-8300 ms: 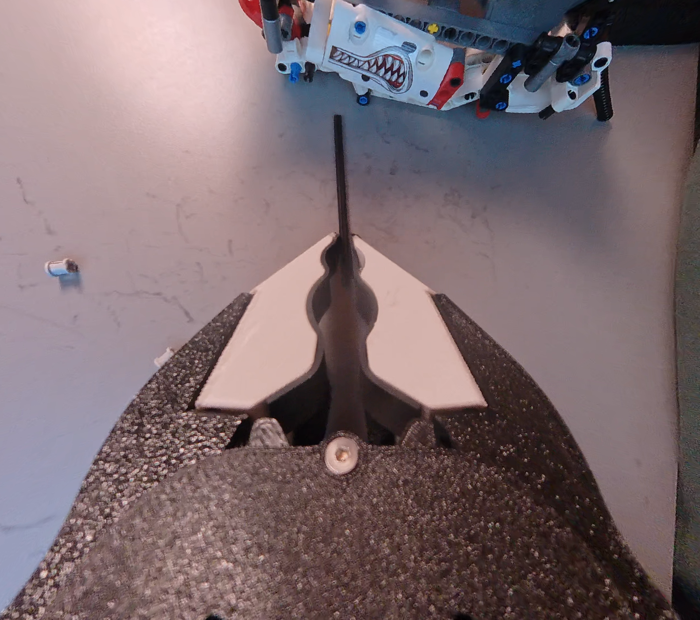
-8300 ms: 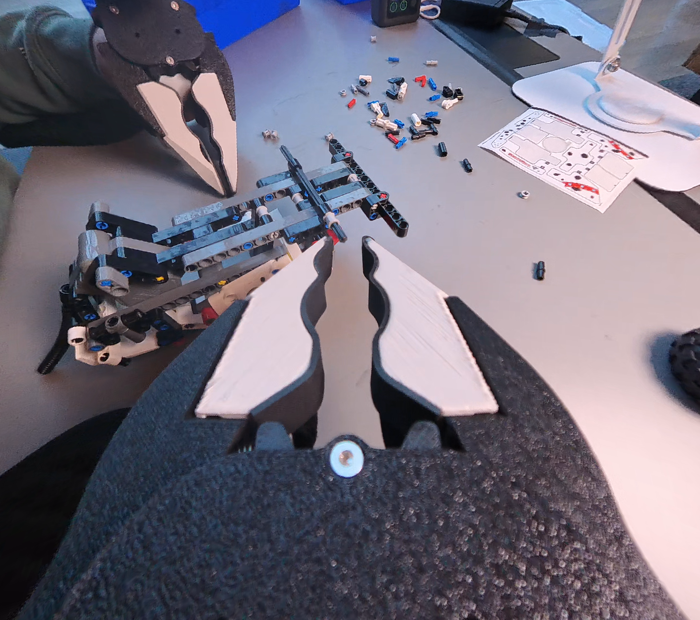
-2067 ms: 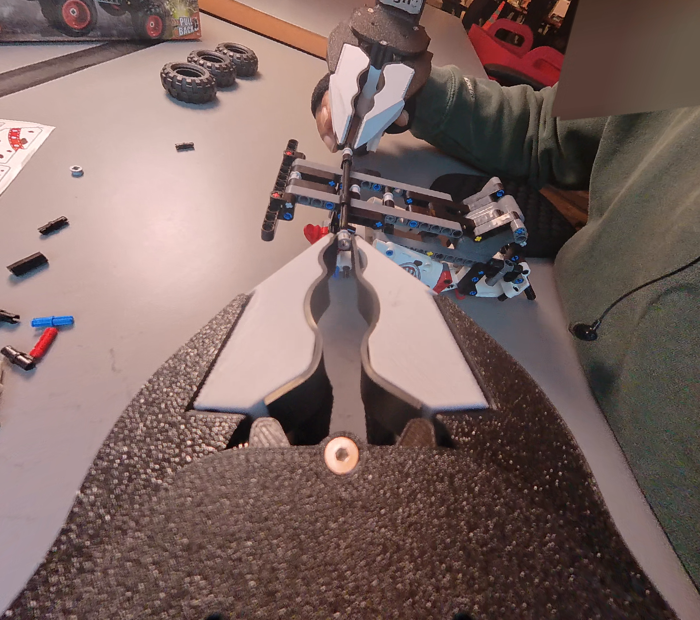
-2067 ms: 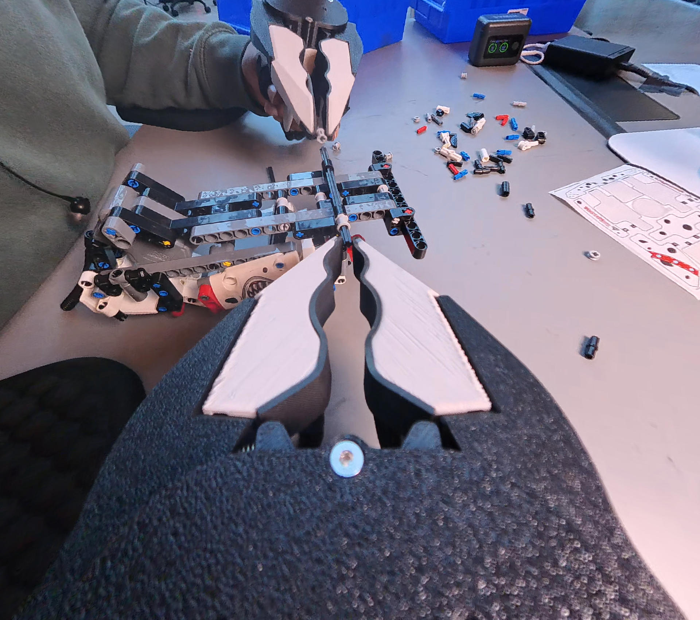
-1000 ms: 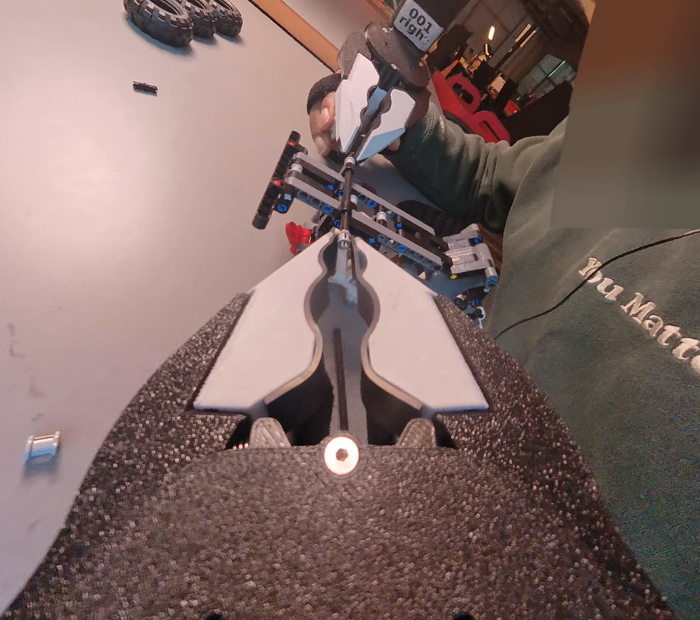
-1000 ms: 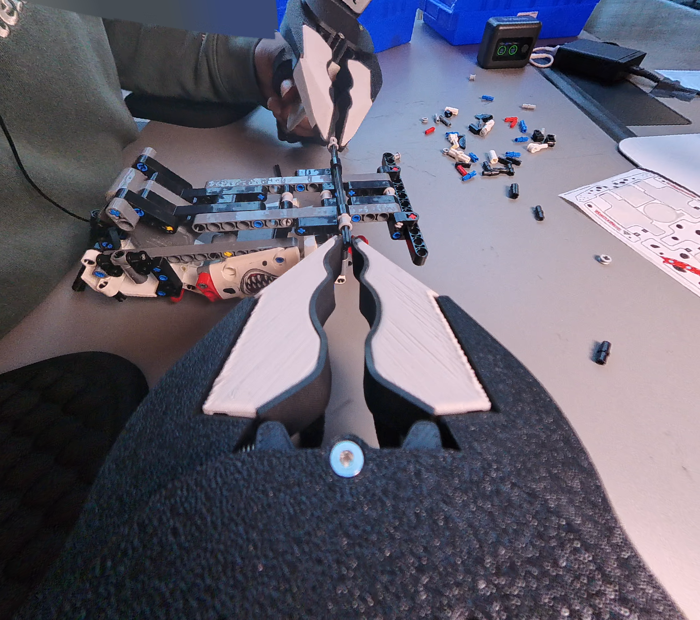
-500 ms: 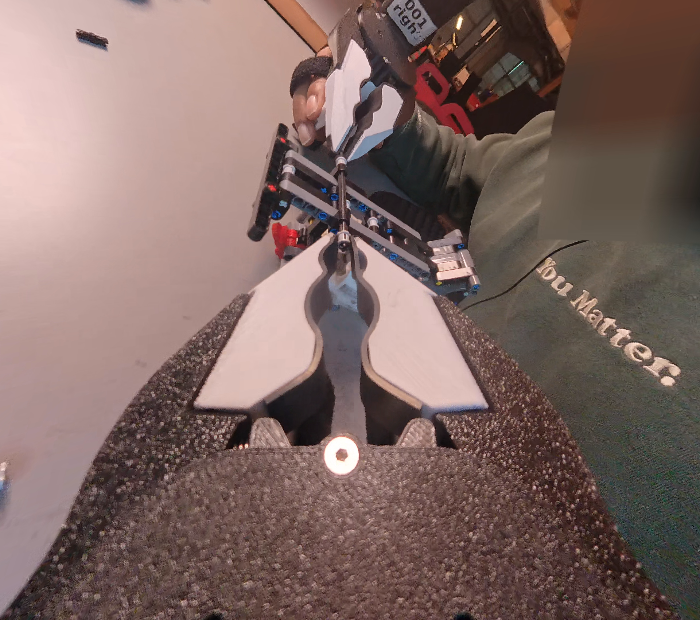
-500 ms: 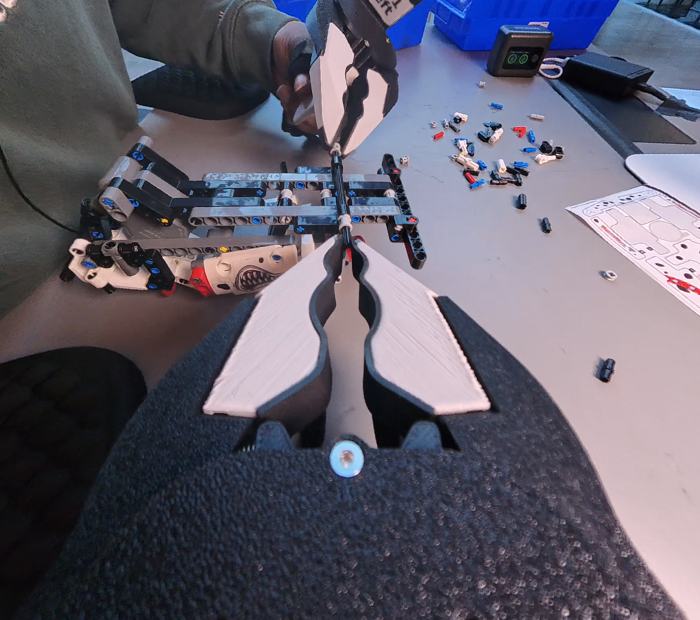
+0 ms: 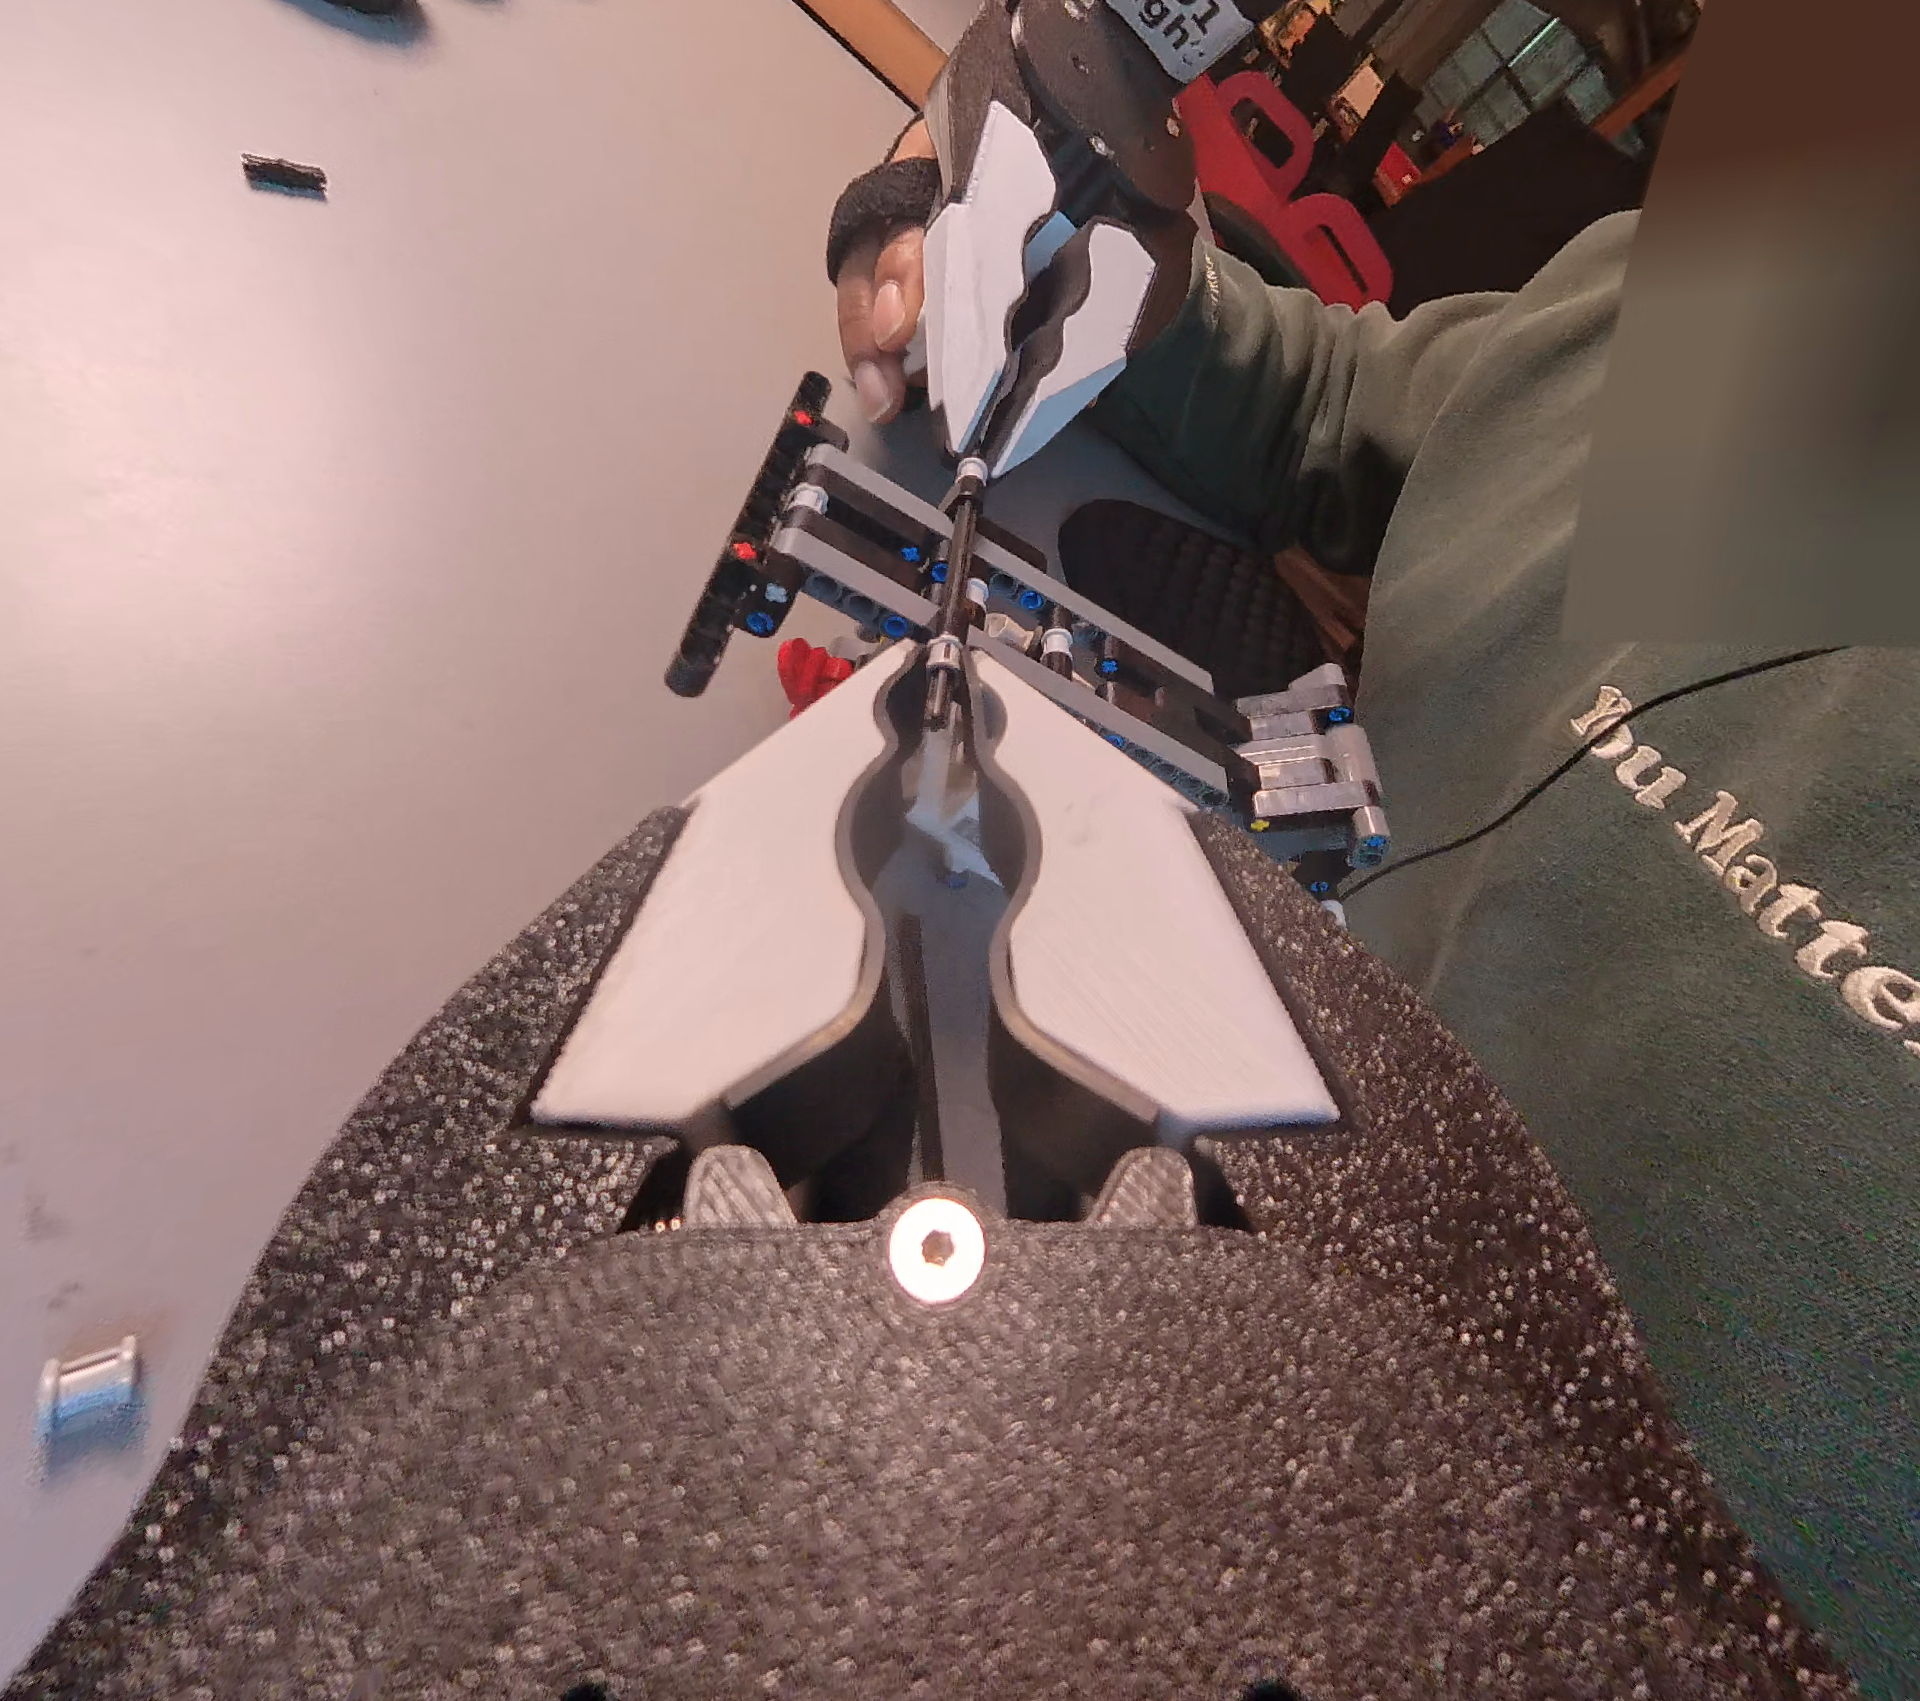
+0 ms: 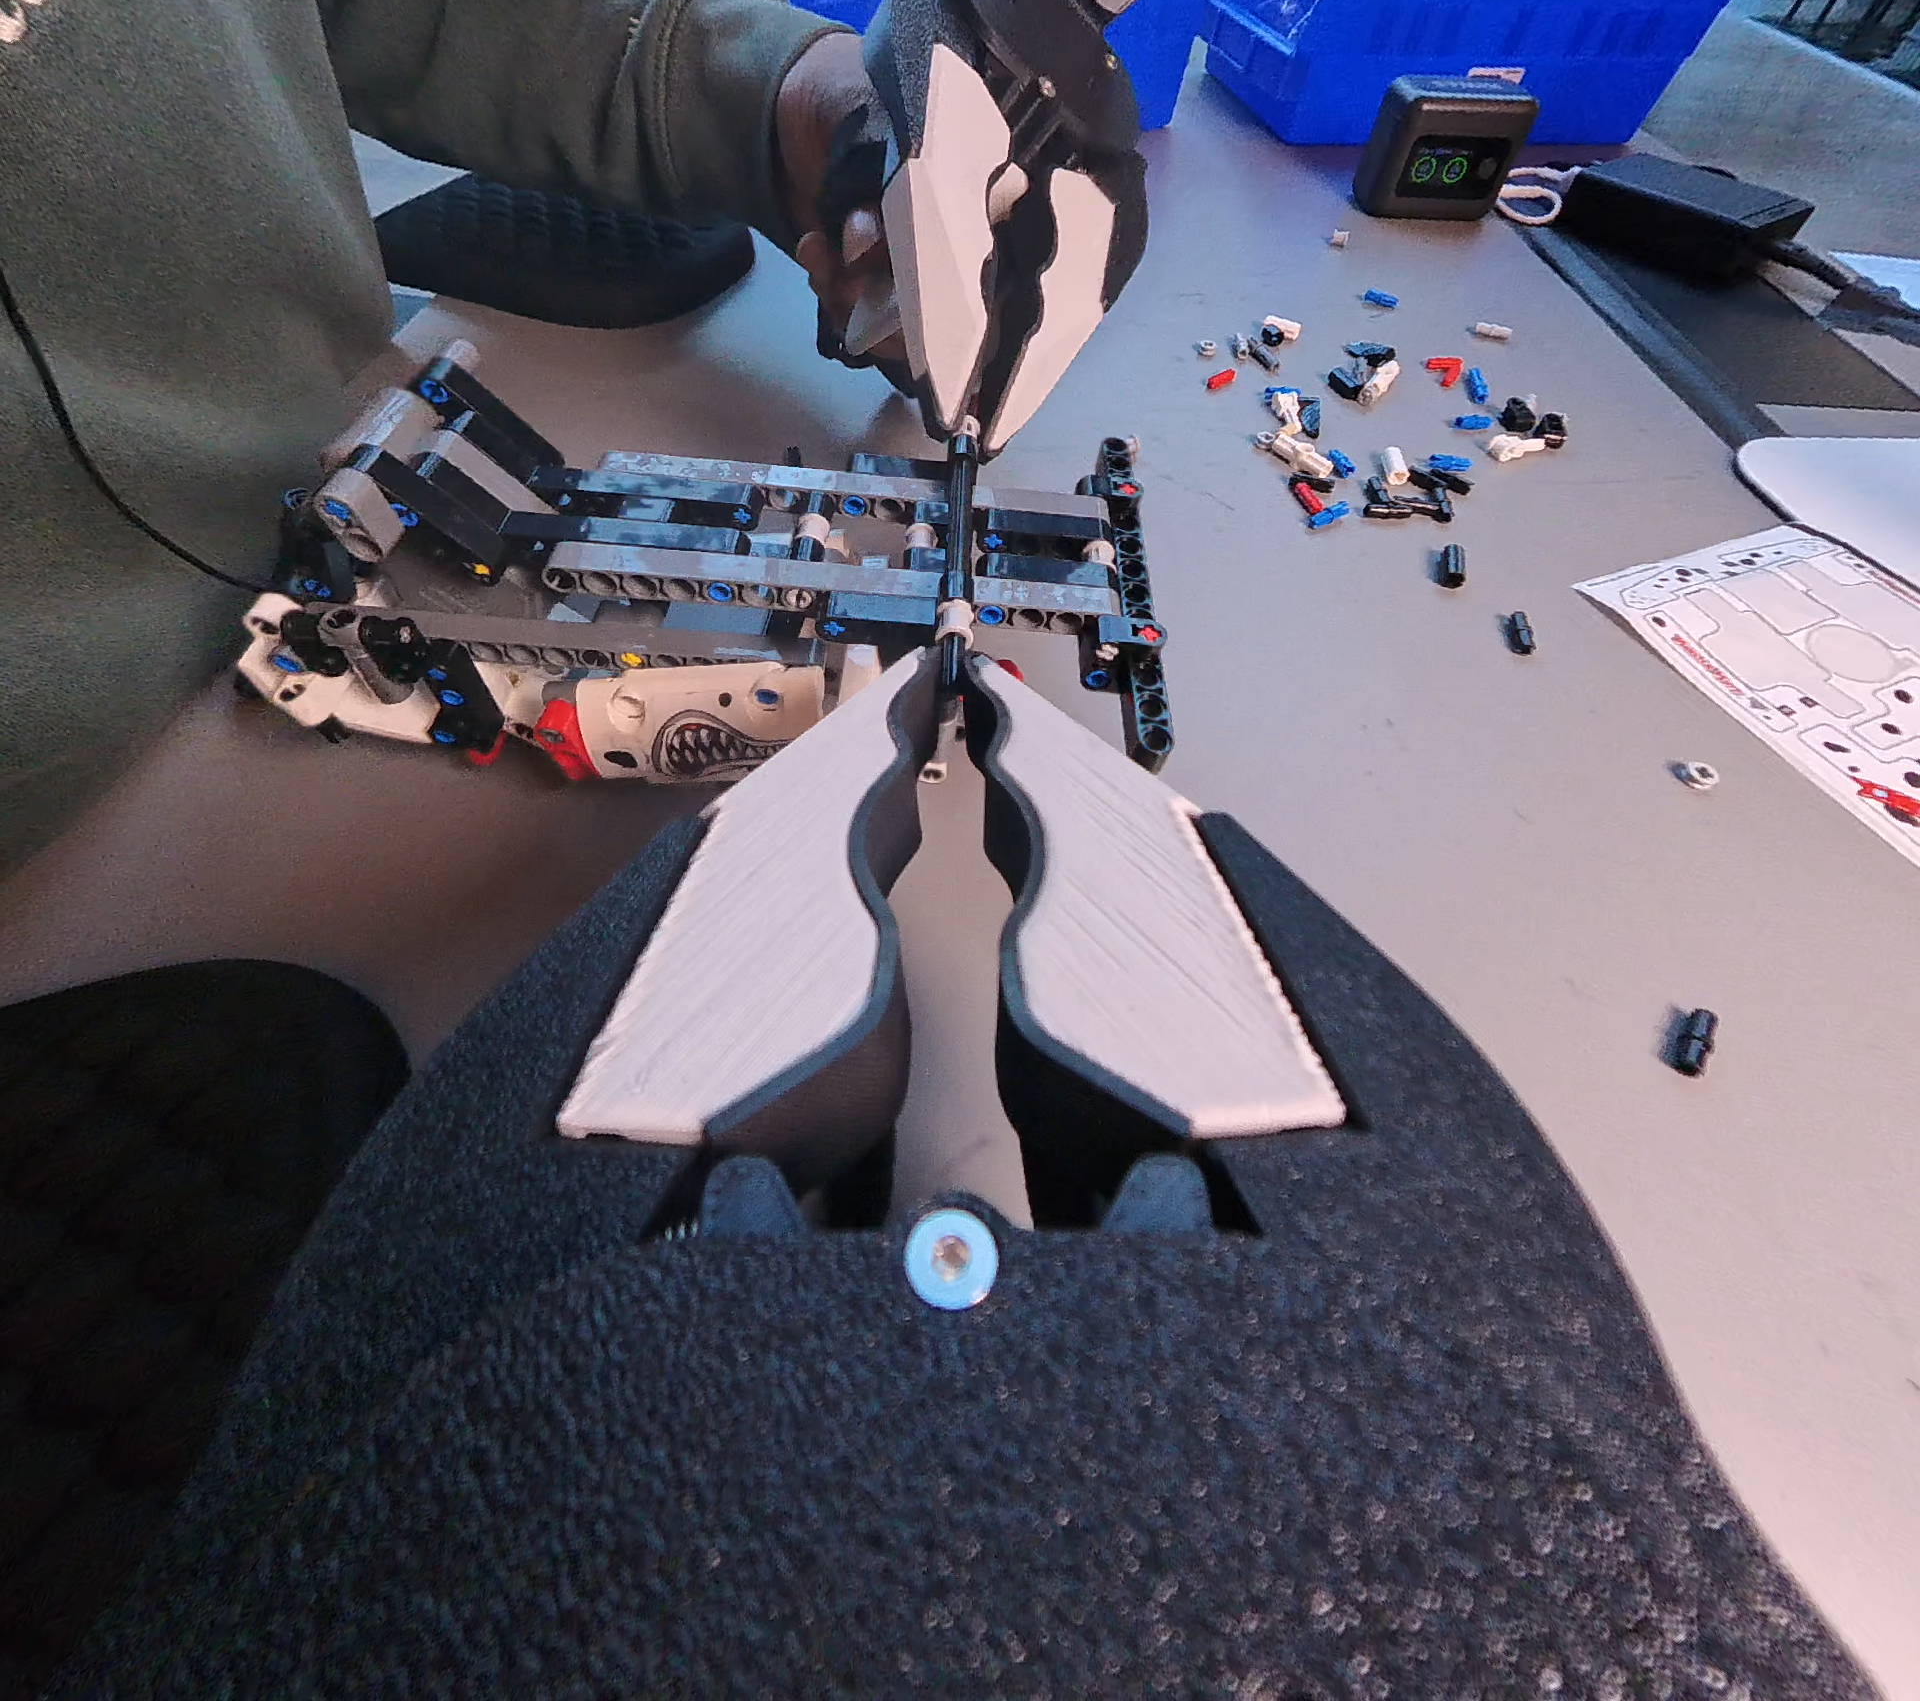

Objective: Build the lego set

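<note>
Right wrist view: long black axle [image 10: 958, 545] is pinched at opposite ends by closed right gripper [image 10: 951, 687] and left gripper [image 10: 968, 433]; it should be pushed straight through the grey beam chassis [image 10: 727, 581].

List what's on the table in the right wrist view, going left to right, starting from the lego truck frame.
lego truck frame → black axle held at both ends → scatter of small loose pins → lone black pin → sticker sheet
</note>
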A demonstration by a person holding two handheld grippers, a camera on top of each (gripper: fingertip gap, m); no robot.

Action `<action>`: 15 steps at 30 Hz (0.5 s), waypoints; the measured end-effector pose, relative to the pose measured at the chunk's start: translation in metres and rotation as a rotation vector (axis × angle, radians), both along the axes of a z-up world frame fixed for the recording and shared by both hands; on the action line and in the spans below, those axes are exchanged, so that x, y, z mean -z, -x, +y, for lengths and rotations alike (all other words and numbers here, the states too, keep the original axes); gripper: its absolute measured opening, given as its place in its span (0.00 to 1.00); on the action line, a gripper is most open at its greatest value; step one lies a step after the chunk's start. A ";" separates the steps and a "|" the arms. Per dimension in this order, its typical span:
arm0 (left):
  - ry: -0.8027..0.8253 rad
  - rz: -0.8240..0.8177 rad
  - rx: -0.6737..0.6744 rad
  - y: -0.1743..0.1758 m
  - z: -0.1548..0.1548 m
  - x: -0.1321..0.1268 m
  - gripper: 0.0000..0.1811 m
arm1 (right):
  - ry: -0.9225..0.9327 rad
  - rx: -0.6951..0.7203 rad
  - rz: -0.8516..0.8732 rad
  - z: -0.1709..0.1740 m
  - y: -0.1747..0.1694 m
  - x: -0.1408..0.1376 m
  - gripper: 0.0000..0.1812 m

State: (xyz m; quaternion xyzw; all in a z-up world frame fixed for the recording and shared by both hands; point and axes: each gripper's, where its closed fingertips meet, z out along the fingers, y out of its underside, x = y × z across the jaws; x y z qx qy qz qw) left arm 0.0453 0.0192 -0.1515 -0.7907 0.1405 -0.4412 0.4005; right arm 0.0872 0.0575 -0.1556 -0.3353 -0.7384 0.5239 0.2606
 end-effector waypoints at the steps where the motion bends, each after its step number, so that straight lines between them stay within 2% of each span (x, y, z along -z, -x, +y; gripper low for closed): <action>1: 0.003 0.000 0.007 0.000 0.000 0.000 0.03 | 0.000 0.001 0.001 0.000 0.000 0.000 0.02; 5: 0.011 -0.001 0.032 0.001 -0.005 0.000 0.04 | 0.002 0.013 0.006 -0.001 0.003 -0.001 0.02; 7: 0.005 0.003 0.031 0.003 -0.007 -0.003 0.16 | -0.007 0.020 0.010 -0.001 0.003 -0.001 0.02; 10: -0.033 0.073 0.019 0.007 -0.013 -0.003 0.22 | -0.012 0.029 0.008 0.001 -0.001 -0.004 0.10; 15: -0.077 0.154 -0.006 0.010 -0.021 0.001 0.20 | -0.037 0.069 0.006 0.003 -0.005 -0.010 0.11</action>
